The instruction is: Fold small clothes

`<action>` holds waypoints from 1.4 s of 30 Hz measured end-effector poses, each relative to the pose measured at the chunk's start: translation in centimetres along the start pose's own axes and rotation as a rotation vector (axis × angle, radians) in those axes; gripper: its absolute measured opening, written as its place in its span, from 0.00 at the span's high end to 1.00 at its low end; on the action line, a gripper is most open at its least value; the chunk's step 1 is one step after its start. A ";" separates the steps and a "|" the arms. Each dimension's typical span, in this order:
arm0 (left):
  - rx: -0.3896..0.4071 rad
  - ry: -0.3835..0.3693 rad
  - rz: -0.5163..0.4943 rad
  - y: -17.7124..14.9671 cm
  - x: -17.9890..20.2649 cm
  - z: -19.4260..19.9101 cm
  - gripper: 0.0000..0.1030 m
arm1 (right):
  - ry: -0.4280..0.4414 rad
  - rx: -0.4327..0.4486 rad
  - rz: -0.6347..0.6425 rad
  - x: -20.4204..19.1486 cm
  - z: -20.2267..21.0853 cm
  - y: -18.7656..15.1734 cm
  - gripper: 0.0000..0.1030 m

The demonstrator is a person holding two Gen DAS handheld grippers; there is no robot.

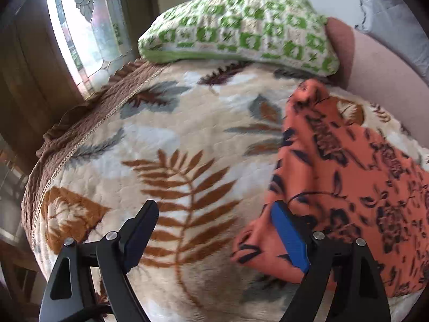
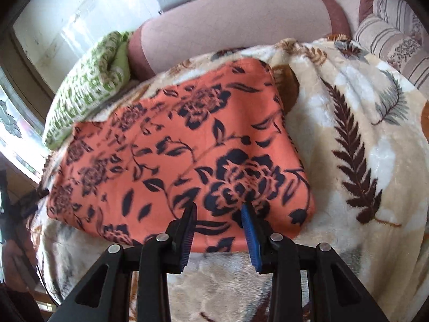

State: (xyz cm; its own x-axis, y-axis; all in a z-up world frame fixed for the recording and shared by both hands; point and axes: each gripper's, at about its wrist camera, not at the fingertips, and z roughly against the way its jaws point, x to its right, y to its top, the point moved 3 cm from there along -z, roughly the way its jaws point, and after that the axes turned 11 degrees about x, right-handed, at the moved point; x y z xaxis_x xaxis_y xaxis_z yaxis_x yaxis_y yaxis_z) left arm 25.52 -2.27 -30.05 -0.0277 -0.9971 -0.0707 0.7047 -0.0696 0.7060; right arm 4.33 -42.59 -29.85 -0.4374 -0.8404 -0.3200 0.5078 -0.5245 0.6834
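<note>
- The left hand-held gripper (image 1: 214, 237) is built of matte black plastic arms, each with a triangular cut-out near its base.
- Round silver screw heads mark its pivot joints, two on each side.
- Its fingers (image 1: 288, 237) carry flat blue pads on their inner faces.
- The right hand-held gripper (image 2: 221, 237) has the same black linkage, silver screws and triangular cut-outs.
- Its blue pads (image 2: 250, 237) are finely ribbed.

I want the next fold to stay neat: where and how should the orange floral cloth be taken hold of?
Probably at the two near corners of the orange floral cloth, coming from the near edge. It lies nearly flat on the leaf-print blanket. The left gripper is open beside the slightly raised left corner; the right gripper is open over the near edge and holds nothing.
</note>
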 end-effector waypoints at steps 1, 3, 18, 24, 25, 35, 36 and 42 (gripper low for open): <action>-0.031 -0.003 0.001 -0.4 -0.2 -0.7 0.16 | 0.009 0.007 -0.004 -0.4 -0.1 0.0 0.63; -0.086 -0.044 0.025 -1.1 -0.3 -2.0 0.16 | 0.026 -0.031 -0.016 -1.0 -1.1 -0.3 0.63; -0.003 -0.237 0.087 -0.7 -0.7 3.4 0.16 | 0.188 0.051 0.079 -9.8 -1.8 0.9 0.62; -0.142 -0.385 0.119 -3.1 0.3 3.1 0.16 | 0.243 -0.025 0.105 -13.4 -4.4 -0.6 0.62; -0.158 -0.409 0.146 -3.3 0.1 3.1 0.16 | 0.238 -0.054 0.110 -13.7 -5.2 -1.0 0.62; -0.253 -0.480 0.320 -2.8 -0.1 1.7 0.16 | 0.232 -0.102 0.169 -14.2 -7.0 -2.1 0.49; -0.260 -0.480 0.334 -2.8 0.1 1.4 0.16 | 0.232 -0.103 0.176 -14.3 -7.0 -2.1 0.49; -0.165 -0.501 0.374 -1.1 1.3 0.6 0.16 | 0.260 -0.122 0.145 -14.1 -7.5 -1.5 0.47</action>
State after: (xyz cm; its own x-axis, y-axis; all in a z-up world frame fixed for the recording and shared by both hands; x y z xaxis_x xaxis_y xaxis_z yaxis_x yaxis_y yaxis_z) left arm 24.32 -3.54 -30.47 -0.0586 -0.8489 0.5253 0.8297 0.2512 0.4985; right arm 15.27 -30.95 -31.27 -0.1574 -0.9059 -0.3931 0.6430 -0.3961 0.6555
